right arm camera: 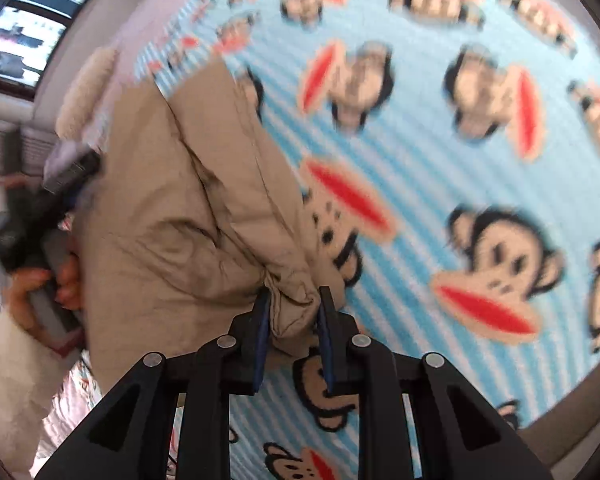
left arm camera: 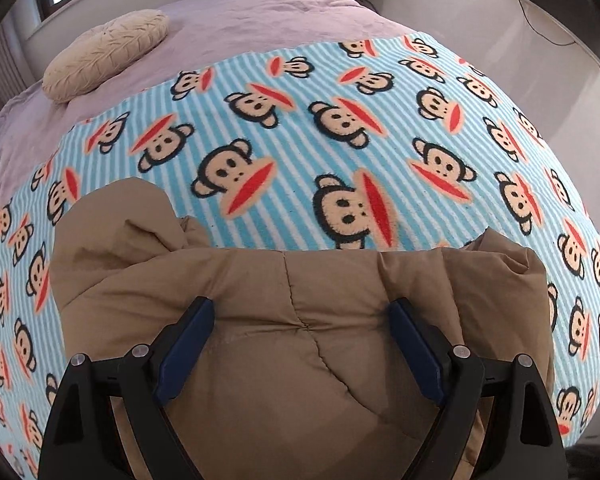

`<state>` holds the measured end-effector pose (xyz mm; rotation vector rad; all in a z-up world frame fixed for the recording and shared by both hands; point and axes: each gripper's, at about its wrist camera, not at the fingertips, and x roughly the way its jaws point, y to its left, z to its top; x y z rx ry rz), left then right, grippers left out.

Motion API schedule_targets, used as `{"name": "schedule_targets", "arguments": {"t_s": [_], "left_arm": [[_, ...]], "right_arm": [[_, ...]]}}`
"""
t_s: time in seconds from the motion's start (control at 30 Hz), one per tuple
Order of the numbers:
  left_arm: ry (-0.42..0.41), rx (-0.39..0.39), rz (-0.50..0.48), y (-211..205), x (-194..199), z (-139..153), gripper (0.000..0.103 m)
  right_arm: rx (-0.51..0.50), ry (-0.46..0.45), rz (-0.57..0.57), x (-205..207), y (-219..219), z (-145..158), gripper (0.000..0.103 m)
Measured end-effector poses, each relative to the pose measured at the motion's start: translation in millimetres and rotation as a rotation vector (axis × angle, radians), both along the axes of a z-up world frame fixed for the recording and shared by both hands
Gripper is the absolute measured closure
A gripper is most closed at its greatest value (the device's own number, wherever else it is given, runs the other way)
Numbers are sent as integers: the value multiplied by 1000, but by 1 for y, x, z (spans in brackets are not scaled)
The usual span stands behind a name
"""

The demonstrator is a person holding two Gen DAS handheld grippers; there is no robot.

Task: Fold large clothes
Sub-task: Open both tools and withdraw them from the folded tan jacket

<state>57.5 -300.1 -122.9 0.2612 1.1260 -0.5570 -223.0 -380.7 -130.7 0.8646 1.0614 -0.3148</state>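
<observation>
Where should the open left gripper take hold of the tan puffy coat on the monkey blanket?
Grip the raised quilted ridge of the tan coat just ahead of the left gripper, coming straight forward and down. The ridge bulges up between the open jaws, so closing there should catch a thick fold. The right gripper already pinches a bunched end.

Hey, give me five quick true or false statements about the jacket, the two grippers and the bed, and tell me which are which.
1. The right gripper pinches a bunch of the tan puffer jacket. True.
2. The left gripper is shut on the jacket. False: its fingers stand wide apart over the jacket.
3. The jacket lies on a blue striped monkey-print blanket. True.
4. The blanket covers the whole bed. False: a lilac bedspread shows beyond it.
5. A cream pillow rests on the jacket. False: it lies apart, on the bedspread.
</observation>
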Motion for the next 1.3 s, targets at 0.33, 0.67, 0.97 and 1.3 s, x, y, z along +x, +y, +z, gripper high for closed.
{"name": "schedule_targets", "arguments": {"t_s": [0.33,0.67,0.97,1.3], "left_arm": [[-8,24,9,4,1,5,12],[13,19,78,45,-22,50,12],[76,42,192,91,-69,69,12],[88,60,283,122,-110,80,0]], "right_arm": [[-102,-47,170,37,10,27,77],[5,53,195,42,2,-10,76],[18,41,222,44,-9,-4,72],[22,47,245,46,4,-3,68]]}}
